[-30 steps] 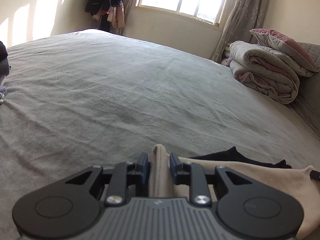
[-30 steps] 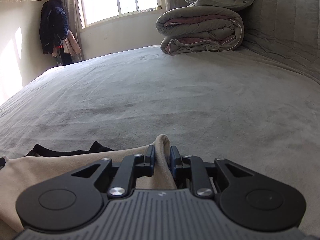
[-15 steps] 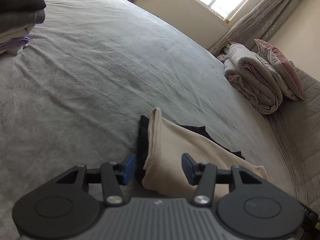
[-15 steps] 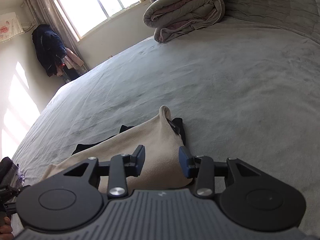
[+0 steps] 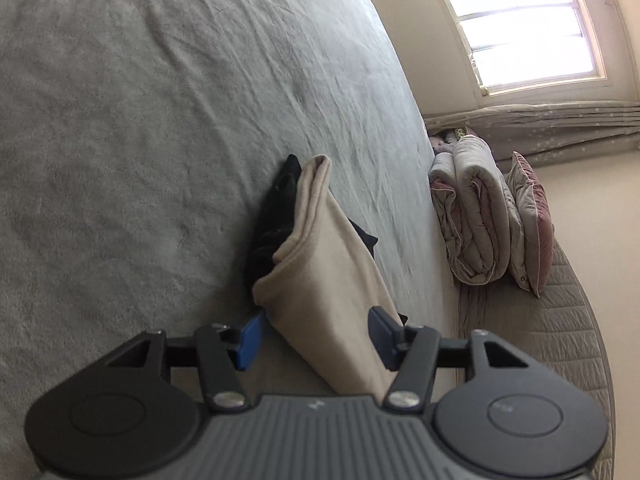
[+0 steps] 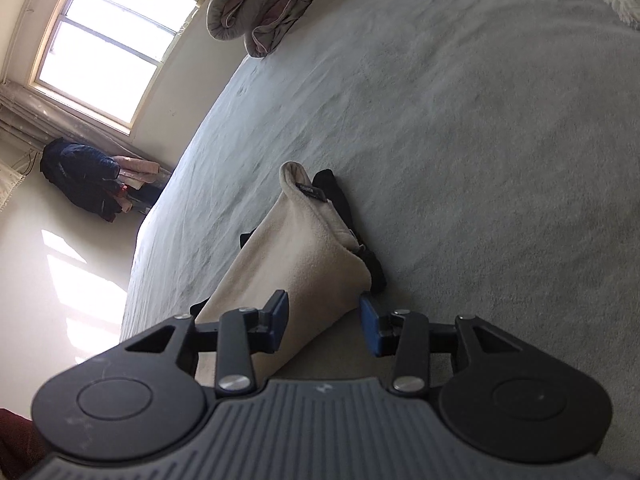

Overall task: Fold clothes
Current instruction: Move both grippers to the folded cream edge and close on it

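both grippers have let go since a second ago, when each pinched an end of the beige garment; now the views are tilted steeply and the cloth lies on the bed. nearest the left camera, the left gripper stands spread wide, its blue-padded fingers on either side of the beige garment without squeezing it. the right gripper is likewise spread, one end of the beige fold lying between its fingers. beneath the beige layer a black garment peeks out along its edge, and a small dark label shows near the rolled tip. both garments rest on the grey bedspread. farther off, a folded quilt with a pink pillow sits at the bed's head. beyond, a window and a dark jacket hang at the wall.
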A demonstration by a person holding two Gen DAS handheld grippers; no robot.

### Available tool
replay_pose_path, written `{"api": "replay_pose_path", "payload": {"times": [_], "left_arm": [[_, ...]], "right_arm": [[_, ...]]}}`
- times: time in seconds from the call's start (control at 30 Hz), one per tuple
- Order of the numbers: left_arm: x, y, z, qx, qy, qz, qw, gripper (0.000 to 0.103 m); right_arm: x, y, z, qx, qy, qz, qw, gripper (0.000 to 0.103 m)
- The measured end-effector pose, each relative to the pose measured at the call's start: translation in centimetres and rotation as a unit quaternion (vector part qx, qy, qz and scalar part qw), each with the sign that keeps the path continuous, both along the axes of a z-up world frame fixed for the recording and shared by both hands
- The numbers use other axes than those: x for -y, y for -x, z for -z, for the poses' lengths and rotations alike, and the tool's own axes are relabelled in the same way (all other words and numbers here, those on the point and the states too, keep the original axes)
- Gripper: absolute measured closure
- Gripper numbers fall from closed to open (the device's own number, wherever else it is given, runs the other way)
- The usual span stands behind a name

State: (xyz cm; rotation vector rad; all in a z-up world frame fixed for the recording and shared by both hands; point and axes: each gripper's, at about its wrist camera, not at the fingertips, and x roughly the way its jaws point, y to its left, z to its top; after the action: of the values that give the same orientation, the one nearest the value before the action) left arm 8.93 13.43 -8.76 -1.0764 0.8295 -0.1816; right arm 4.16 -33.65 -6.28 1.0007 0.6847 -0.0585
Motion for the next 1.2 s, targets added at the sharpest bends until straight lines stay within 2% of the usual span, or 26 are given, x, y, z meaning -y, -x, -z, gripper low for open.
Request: {"api": "replay_pose_path", "payload": {"times": [0.37, 0.53, 0.7, 0.9, 0.97, 1.03, 1.2], "left_arm": [[2.3, -2.0, 1.9, -0.013, 0.014, -0.064, 0.9977, 0.053], [2.5, -2.2, 2.0, -0.009, 0.011, -0.087, 0.9961, 0.057], [2.5, -2.2, 1.9, -0.006, 0.005, -0.098, 0.9951, 0.058], [2.6, -2.2, 1.9, -0.001, -0.006, -0.107, 0.9943, 0.058], [2.6, -2.2, 1.9, 0.000, -0.012, -0.108, 0.9941, 0.064], [2.4, -2.2, 2.0, 0.001, -0.020, -0.106, 0.9941, 0.072], [1.8, -1.1, 1.2, -0.002, -0.023, -0.102, 0.9945, 0.079]], "right_arm": [[-0.2, -1.5, 0.7, 0.013, -0.009, 0.011, 1.000, 0.058], [0.7, -1.3, 1.0, 0.014, -0.058, 0.028, 0.998, 0.057], [1.8, -0.7, 1.3, 0.008, -0.115, 0.050, 0.992, 0.048], [1.4, -1.1, 1.2, 0.013, -0.077, 0.066, 0.995, 0.048], [1.2, -1.2, 1.2, 0.017, -0.062, 0.068, 0.996, 0.054], [0.9, -1.2, 1.2, 0.019, -0.045, 0.069, 0.996, 0.066], [0.3, -0.6, 0.6, 0.030, -0.014, 0.070, 0.997, 0.074]]}}
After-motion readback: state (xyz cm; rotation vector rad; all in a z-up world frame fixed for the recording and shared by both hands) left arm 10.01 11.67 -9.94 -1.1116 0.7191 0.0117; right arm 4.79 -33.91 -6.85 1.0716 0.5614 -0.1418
